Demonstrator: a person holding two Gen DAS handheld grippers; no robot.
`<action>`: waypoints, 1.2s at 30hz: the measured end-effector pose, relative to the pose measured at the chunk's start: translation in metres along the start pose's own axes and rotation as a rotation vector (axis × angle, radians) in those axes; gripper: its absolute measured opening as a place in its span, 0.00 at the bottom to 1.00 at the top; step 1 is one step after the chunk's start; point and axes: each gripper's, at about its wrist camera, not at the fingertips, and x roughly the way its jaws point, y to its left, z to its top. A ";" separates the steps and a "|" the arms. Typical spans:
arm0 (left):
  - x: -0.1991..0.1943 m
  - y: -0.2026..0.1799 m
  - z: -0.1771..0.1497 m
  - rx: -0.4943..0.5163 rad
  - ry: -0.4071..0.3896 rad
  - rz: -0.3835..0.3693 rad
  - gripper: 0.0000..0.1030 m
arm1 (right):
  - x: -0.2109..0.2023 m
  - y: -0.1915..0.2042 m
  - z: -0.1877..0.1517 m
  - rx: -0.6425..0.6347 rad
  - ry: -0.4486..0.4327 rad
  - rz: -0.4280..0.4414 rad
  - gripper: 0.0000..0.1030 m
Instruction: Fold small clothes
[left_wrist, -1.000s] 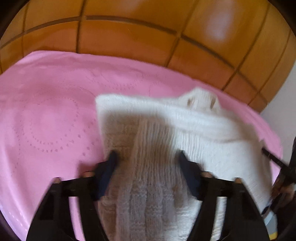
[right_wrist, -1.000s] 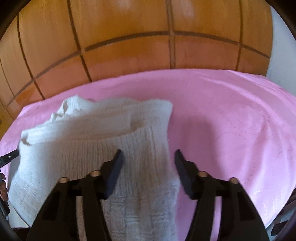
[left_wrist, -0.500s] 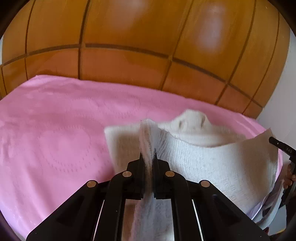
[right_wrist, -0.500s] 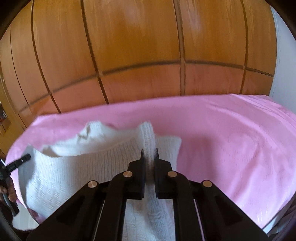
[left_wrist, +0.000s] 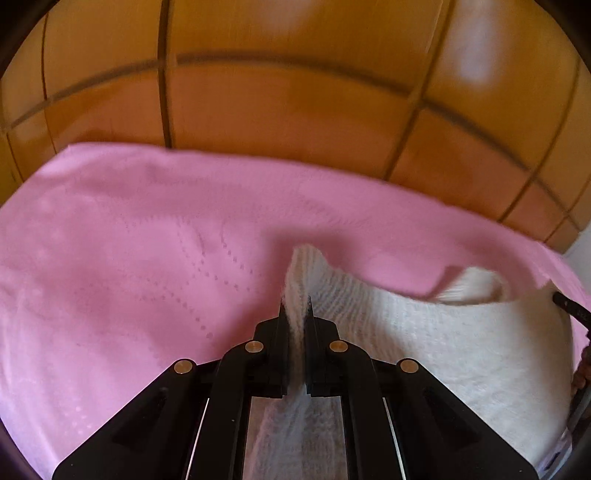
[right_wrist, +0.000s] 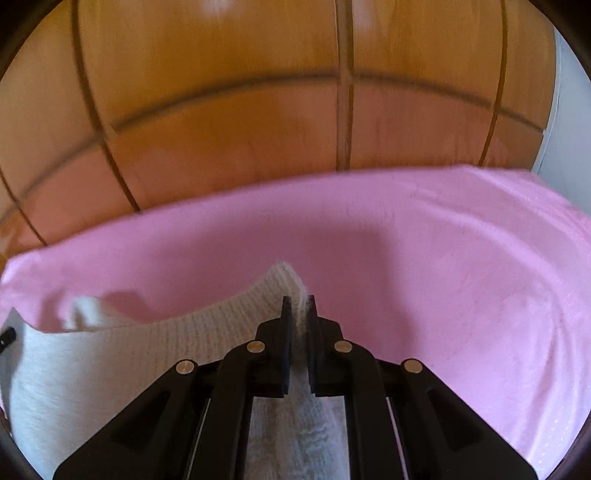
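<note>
Pink bedspread (left_wrist: 129, 258) lies bare and wide ahead of both claws, running to its far edge against wooden panelling (right_wrist: 240, 110). Nearest, the left gripper (left_wrist: 295, 306) and right gripper (right_wrist: 299, 306) are each clamped narrow on a corner of the white knitted garment (left_wrist: 443, 350), lifted off the spread and sagging between them.

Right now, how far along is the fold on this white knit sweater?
Mid-fold. Done: both corners are gripped. In hand: the left hand-held gripper and right hand-held gripper hold the white knit sweater edge above the pink bedspread. Left: laying it down.
</note>
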 end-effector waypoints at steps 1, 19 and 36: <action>0.008 -0.002 -0.004 0.011 0.020 0.017 0.05 | 0.005 0.000 -0.003 -0.006 0.013 -0.005 0.06; -0.081 -0.037 -0.095 0.036 -0.030 -0.033 0.36 | -0.113 0.118 -0.113 -0.295 -0.039 0.368 0.59; -0.134 -0.046 -0.135 0.037 -0.122 0.008 0.62 | -0.137 0.102 -0.155 -0.233 -0.097 0.253 0.84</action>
